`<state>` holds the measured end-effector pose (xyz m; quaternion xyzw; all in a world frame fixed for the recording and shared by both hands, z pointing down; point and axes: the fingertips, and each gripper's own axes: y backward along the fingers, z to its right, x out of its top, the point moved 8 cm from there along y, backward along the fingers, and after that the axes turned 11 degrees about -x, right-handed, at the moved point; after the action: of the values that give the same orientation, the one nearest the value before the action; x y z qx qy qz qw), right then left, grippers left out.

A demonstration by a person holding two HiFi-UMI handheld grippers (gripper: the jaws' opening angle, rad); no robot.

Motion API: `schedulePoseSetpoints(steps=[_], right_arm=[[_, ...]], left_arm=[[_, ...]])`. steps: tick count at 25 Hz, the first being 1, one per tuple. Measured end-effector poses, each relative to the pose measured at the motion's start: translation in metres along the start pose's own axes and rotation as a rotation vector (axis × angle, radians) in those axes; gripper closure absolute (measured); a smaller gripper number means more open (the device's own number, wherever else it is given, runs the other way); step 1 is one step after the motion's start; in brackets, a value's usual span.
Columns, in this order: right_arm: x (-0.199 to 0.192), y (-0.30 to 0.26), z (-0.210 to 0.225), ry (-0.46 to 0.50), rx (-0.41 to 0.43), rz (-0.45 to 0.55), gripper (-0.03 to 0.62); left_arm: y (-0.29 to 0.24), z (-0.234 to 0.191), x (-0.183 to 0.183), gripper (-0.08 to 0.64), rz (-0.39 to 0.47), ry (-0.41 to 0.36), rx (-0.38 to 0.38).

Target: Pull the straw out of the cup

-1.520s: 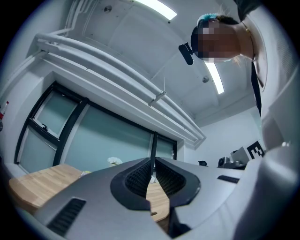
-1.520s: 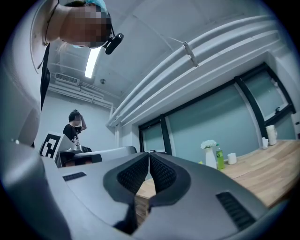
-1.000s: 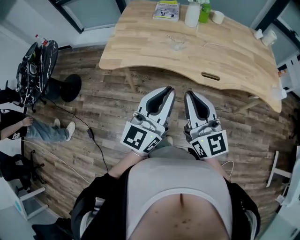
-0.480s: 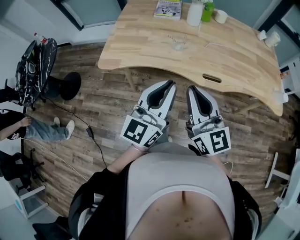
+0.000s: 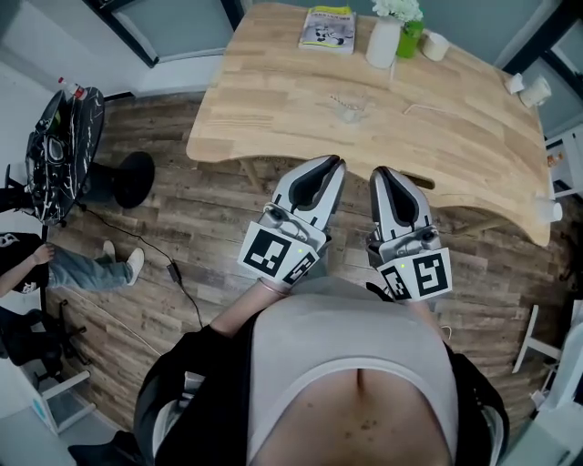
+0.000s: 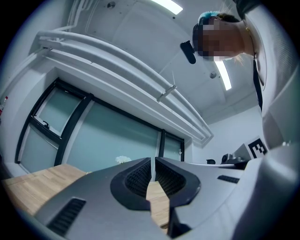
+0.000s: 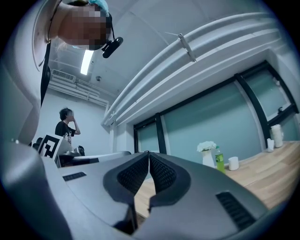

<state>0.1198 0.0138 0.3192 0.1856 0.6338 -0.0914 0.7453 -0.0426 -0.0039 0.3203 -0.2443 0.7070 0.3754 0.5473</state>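
A small clear cup (image 5: pixel 351 107) stands in the middle of the wooden table (image 5: pixel 273 100); at this distance I cannot make out a straw in it. A thin pale line (image 5: pixel 424 110) lies on the tabletop to its right. My left gripper (image 5: pixel 336 165) and right gripper (image 5: pixel 377 174) are side by side in front of the person's belly, pointing at the table's near edge, well short of the cup. Both are shut and empty: the left gripper's (image 6: pixel 152 163) and the right gripper's (image 7: pixel 148 154) jaws meet with nothing between them.
At the table's far edge are a book (image 5: pixel 328 25), a white vase of flowers (image 5: pixel 383 41), a green bottle (image 5: pixel 411 38) and a white roll (image 5: pixel 435 45). A black chair (image 5: pixel 64 136), a seated person (image 5: pixel 64 268) and a floor cable (image 5: pixel 182 282) are to the left.
Both grippers have moved forward together toward the table, whose near edge now lies just ahead of their tips. Both stayed shut.
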Motion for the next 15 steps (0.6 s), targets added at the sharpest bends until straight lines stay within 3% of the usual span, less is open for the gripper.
schedulePoseSetpoints(steps=[15], right_arm=[[-0.004, -0.105, 0.035, 0.006, -0.029, 0.009, 0.561]], left_arm=[[-0.066, -0.096, 0.005, 0.528, -0.005, -0.007, -0.026]])
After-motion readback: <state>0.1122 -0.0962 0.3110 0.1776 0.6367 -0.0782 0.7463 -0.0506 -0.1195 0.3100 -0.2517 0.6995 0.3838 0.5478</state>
